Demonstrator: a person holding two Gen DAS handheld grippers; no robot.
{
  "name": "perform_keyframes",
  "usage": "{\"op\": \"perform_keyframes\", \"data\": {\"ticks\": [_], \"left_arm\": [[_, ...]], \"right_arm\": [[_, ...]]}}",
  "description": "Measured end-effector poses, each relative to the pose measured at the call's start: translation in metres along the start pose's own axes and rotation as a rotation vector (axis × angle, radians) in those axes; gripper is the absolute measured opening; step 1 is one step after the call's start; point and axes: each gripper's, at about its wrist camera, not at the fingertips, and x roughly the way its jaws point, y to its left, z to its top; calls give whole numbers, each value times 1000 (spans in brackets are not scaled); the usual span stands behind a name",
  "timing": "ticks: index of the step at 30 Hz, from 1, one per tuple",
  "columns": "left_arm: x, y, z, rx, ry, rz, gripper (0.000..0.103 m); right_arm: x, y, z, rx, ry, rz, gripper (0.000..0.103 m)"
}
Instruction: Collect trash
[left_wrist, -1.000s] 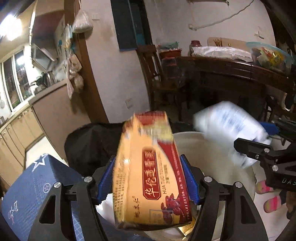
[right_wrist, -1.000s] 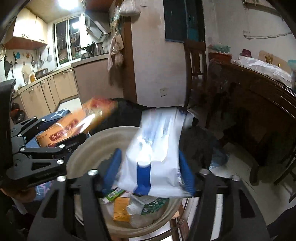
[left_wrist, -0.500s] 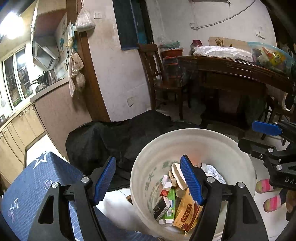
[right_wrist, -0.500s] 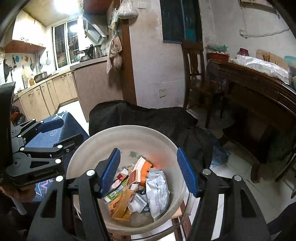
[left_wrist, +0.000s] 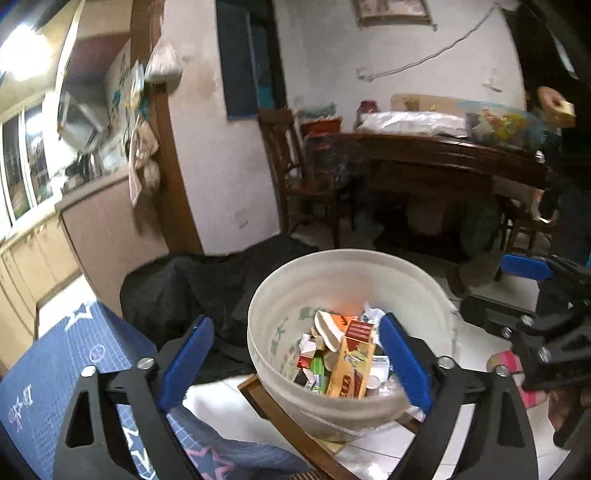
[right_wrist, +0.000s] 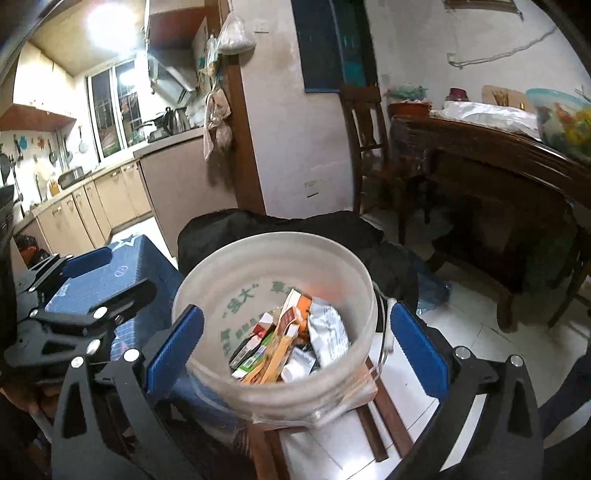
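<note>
While both sets of jaws are opening with nothing between them, the left gripper is hanging beside the blue star-print cloth, the white bucket is sitting centre on a wooden stool holding the trash, and the right gripper is hovering over it.

Left gripper, right gripper: black angular linkage frames, silver round-head screws at the joints, ribbed blue pads lining each finger.
</note>
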Motion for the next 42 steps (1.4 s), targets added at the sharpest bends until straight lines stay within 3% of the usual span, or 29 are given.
{"op": "perform_keyframes", "data": {"ticks": [3,9,12,17,27,34,38,41,42], "left_arm": [[-25,-2,-8,11,-33,-17,98],[-67,5,-28,-43,10,-77,98],[-90,10,-38,-76,-16,-58,98],[-125,6,-51,-76,-54,-37,98],[-158,-9,-59,-61,-45,-34,98],[-179,-18,-60,-60,-86,37,98],[-198,-5,-65,-112,-118,110,98],[-213,8,-70,-137,-129,214,98],[-218,15,-74,-149,-132,283,98]], "right_arm": [[-15,3,-8,9,11,-46,98],[-42,11,-25,-13,30,-200,98],[-63,14,-34,-11,17,-243,98],[-91,20,-43,-25,-13,-281,98],[-125,33,-56,-68,-61,-233,98],[-143,41,-59,-105,-115,-245,98],[-150,59,-60,-130,-133,-170,98],[-153,79,-60,-166,-149,-112,98],[-152,86,-61,-177,-150,-93,98]]}}
